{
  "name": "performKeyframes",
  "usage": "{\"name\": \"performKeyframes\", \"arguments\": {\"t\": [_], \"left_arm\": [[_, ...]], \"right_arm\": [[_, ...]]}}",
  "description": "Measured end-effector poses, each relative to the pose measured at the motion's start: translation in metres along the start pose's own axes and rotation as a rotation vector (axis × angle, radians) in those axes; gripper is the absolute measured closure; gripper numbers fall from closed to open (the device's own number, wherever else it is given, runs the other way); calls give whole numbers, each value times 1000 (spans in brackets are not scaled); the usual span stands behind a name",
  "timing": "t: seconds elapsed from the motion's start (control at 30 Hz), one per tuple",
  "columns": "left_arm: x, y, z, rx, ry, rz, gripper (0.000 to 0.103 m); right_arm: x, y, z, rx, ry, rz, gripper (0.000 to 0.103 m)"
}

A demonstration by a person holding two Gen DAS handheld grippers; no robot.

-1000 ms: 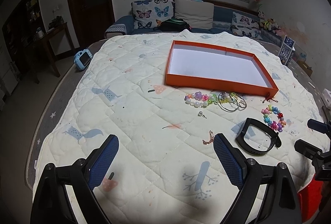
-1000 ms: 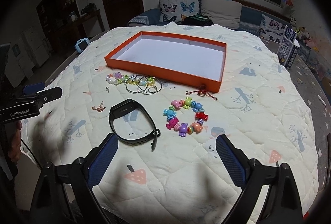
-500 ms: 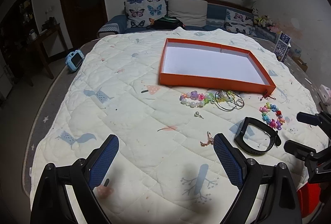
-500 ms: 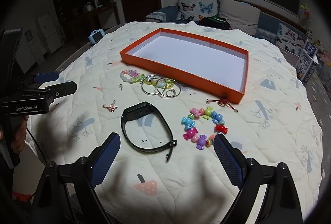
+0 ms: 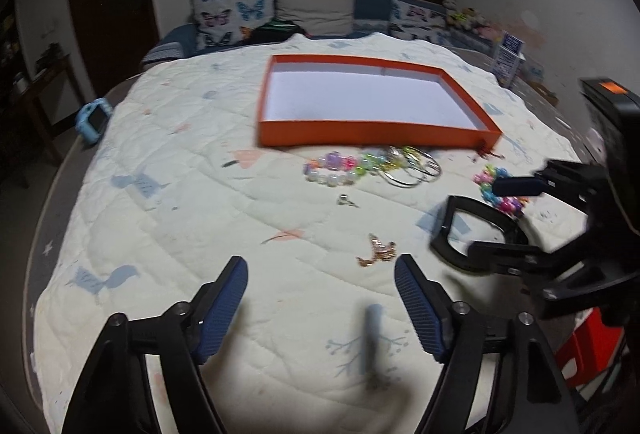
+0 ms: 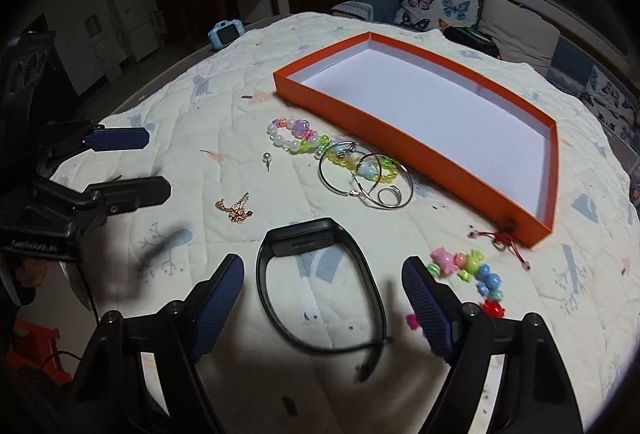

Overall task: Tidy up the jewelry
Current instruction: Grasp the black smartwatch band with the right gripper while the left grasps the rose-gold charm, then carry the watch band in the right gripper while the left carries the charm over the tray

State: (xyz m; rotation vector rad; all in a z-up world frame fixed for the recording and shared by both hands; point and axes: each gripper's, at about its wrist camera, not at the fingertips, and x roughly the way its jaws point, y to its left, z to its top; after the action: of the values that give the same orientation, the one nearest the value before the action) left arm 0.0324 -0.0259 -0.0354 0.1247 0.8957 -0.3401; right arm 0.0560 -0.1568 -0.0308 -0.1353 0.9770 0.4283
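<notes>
Two blue-padded fingers of the left hand-held gripper stand wide apart in the left wrist view, holding nothing and touching nothing, above the near edge of the quilted bed. One orange tray lies toward the bed's far edge, white inside. Along its near wall lie one pastel bead bracelet and a cluster of silver hoops; a small gold chain rests just ahead of the fingers. One black band lies toward the right edge, and the right hand-held gripper hangs over it with its jaws spread.

From the right wrist view, the right hand-held gripper is wide open and empty, its fingers on either side of the black band without touching it. One candy-bead bracelet lies beside the right finger, one red cord touches the tray's near corner, and one pearl pin sits apart. The left hand-held gripper is open at the bed's left edge; its lettering is too blurred to read.
</notes>
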Motion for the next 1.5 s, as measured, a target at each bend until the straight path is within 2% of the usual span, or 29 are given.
{"name": "performKeyframes", "arguments": {"t": [0.17, 0.23, 0.43, 0.67, 0.9, 1.0, 1.2, 1.5], "left_arm": [[16, -13, 2, 60, 19, -63, 44], [20, -16, 2, 74, 29, -87, 51], [37, -25, 5, 110, 50, -147, 63], [51, -29, 7, 132, 68, -184, 83], [53, -28, 6, 144, 66, -186, 85], [54, -32, 4, 165, 61, -174, 90], [53, -38, 3, 188, 42, -145, 91], [25, -26, 14, 123, -24, -170, 91]], "right_arm": [[12, -2, 3, -11, 24, 21, 21], [15, -1, 2, -9, 31, 35, 26], [18, 2, 0, -28, 32, 38, 35], [15, -1, -3, -10, 33, 41, 38], [15, -3, -3, 5, 29, 46, 38], [16, -3, -3, 8, 28, 47, 38], [15, -3, -4, 10, 21, 42, 39], [6, -2, -5, 34, 3, 30, 41]]}}
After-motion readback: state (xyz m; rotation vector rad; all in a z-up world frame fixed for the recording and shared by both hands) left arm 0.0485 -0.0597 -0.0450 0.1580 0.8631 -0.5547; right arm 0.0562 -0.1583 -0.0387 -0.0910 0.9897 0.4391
